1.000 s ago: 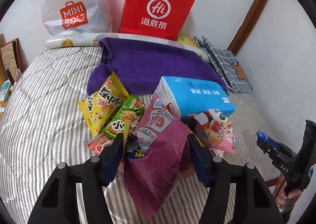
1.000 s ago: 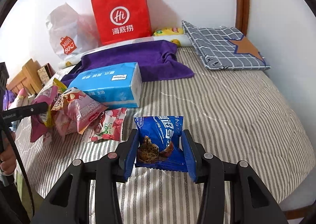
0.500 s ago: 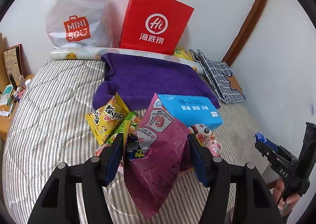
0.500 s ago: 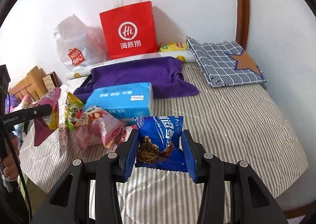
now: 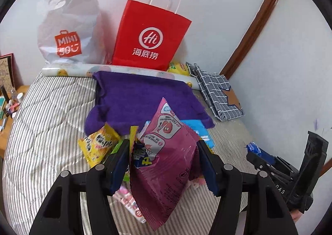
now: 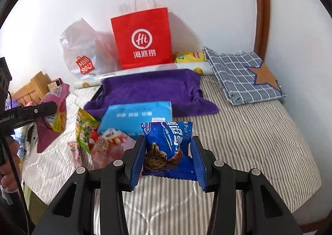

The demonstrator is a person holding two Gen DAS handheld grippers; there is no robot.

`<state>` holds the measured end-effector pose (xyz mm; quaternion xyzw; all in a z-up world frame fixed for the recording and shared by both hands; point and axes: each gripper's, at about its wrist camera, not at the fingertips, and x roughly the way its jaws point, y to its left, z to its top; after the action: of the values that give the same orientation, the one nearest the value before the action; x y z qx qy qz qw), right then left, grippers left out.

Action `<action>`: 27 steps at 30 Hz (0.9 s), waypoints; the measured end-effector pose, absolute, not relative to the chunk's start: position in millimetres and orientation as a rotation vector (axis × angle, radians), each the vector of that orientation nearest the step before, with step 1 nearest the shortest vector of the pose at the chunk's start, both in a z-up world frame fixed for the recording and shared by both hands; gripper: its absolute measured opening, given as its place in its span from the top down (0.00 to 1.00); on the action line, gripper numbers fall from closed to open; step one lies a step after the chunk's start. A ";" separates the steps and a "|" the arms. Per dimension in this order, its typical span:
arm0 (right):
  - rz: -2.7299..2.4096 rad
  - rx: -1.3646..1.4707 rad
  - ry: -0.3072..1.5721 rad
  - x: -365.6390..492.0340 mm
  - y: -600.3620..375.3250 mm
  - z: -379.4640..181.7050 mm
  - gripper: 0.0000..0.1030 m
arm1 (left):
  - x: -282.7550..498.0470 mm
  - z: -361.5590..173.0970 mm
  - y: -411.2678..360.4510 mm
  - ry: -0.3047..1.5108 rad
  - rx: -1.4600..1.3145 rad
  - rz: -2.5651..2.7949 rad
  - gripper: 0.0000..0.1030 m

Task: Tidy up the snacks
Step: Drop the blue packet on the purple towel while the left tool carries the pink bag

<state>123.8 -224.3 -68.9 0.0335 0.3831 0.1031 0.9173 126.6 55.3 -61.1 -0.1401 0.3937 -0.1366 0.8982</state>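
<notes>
A purple towel [image 6: 153,91] lies spread on the striped bed [image 6: 259,141]. Behind it, against the wall, stand a red paper bag [image 6: 143,38] and, left of that, a white plastic bag [image 6: 83,52]. Right of the towel lies a grey checked cloth [image 6: 240,73] with a star patch. Left of the towel, past the bed's edge, stands what may be a wooden side table [image 5: 12,98].

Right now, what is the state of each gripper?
Left gripper: closed on the pink bag.
Right gripper: closed on the blue cookie pack.
</notes>
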 end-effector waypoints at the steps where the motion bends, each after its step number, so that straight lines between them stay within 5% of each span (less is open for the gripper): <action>1: 0.217 0.069 0.782 126.3 -222.7 -65.9 0.58 | 129.4 -58.5 51.8 0.809 -0.281 -0.287 0.41; 27: 0.361 0.079 0.646 309.4 -167.7 3.3 0.57 | 278.6 -20.9 55.9 0.748 -0.225 -0.239 0.41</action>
<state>309.4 -167.7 3.3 0.0387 0.3156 0.1763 0.9316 278.6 55.9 -20.9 -0.1093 0.3639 -0.1162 0.9177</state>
